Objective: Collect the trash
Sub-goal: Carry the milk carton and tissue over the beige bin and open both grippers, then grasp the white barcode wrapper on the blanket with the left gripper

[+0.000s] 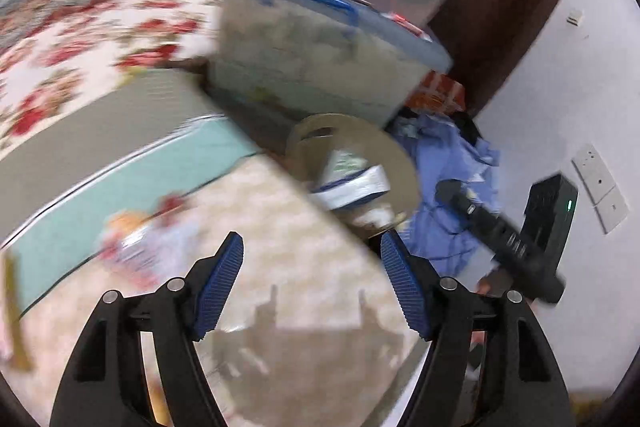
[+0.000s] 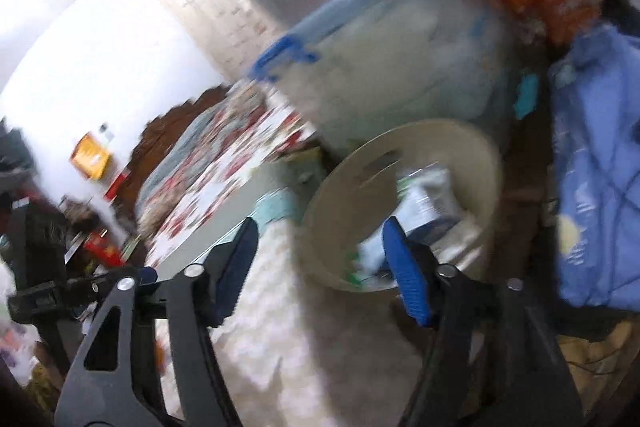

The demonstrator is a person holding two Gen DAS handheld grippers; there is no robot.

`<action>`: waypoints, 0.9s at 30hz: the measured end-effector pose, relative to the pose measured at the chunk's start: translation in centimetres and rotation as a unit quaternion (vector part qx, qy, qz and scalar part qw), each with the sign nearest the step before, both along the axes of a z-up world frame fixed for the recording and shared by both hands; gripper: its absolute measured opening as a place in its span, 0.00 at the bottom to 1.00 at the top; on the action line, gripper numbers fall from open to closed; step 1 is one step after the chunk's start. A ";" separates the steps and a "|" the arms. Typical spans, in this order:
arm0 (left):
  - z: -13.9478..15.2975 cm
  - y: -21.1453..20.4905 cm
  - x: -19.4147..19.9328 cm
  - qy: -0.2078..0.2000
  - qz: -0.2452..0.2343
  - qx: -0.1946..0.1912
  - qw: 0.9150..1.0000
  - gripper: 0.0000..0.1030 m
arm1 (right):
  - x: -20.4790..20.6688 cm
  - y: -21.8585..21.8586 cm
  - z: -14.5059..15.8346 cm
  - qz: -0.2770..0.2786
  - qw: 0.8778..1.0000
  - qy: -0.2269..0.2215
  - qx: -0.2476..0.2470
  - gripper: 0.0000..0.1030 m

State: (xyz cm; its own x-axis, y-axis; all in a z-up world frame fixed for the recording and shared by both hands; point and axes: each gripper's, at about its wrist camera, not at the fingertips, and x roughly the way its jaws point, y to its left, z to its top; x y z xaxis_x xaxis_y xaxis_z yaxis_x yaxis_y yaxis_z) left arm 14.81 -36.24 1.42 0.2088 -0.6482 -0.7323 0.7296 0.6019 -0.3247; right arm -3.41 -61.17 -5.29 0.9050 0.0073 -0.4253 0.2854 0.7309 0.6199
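Packets (image 2: pixel 428 203) already dropped inside the bin (image 2: pixel 486 163). Left gripper (image 1: pixel 312 265) and right gripper (image 2: pixel 320 249) apart, empty, just before the bin. Possibly more litter (image 1: pixel 140 243) left on floor, well away from bin.

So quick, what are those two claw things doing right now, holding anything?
Left gripper: open, nothing between its pads.
Right gripper: open, empty, near the beige bin.
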 end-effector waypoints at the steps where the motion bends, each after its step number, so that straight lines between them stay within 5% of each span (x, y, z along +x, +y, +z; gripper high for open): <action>1: 0.0 1.6 0.1 0.003 0.011 0.000 1.000 0.65 | 1.1 1.3 0.1 0.029 1.000 0.003 0.005 0.55; 6: -0.9 11.0 0.2 0.039 0.074 -0.009 0.996 0.58 | 5.0 6.4 -0.2 0.119 0.992 0.032 0.011 0.48; 9: -1.5 12.8 -0.6 0.039 0.082 -0.002 0.996 0.58 | 7.7 9.6 -0.6 0.160 0.985 0.070 0.000 0.49; 13: -1.9 10.4 -1.3 0.014 0.052 0.023 0.998 0.60 | 9.9 12.1 -1.0 0.171 0.980 0.097 -0.005 0.50; 17: -4.0 4.8 -0.8 0.003 0.020 0.081 0.997 0.60 | 11.2 12.7 -1.3 0.157 0.982 0.109 -0.009 0.70; 20: -5.7 1.3 -0.5 -0.005 0.006 0.120 0.993 0.59 | 12.7 12.7 -1.1 0.153 0.980 0.120 -0.028 0.70; 21: -6.5 0.5 -0.5 -0.009 0.004 0.139 0.990 0.54 | 13.3 12.8 -1.1 0.154 0.980 0.123 -0.031 0.70; 22: -7.2 0.1 -0.5 -0.014 0.008 0.156 0.988 0.34 | 14.0 12.6 -1.2 0.158 0.979 0.127 -0.031 0.70; 23: -7.3 0.3 -0.5 -0.023 0.012 0.155 0.988 0.28 | 14.6 12.4 -1.5 0.159 0.978 0.131 -0.028 0.70; 27: -6.4 3.3 -1.2 -0.005 0.011 0.123 0.992 0.18 | 16.5 11.8 -2.7 0.182 0.974 0.132 0.013 0.71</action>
State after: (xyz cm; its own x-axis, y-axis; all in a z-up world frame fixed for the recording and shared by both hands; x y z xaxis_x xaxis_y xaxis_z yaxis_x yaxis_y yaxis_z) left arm 13.62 -32.89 -5.02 0.2291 -0.4443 -0.8661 0.7173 0.6786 -0.1584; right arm 13.04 -49.36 -8.03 0.6995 0.3210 -0.6385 0.1626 0.7986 0.5795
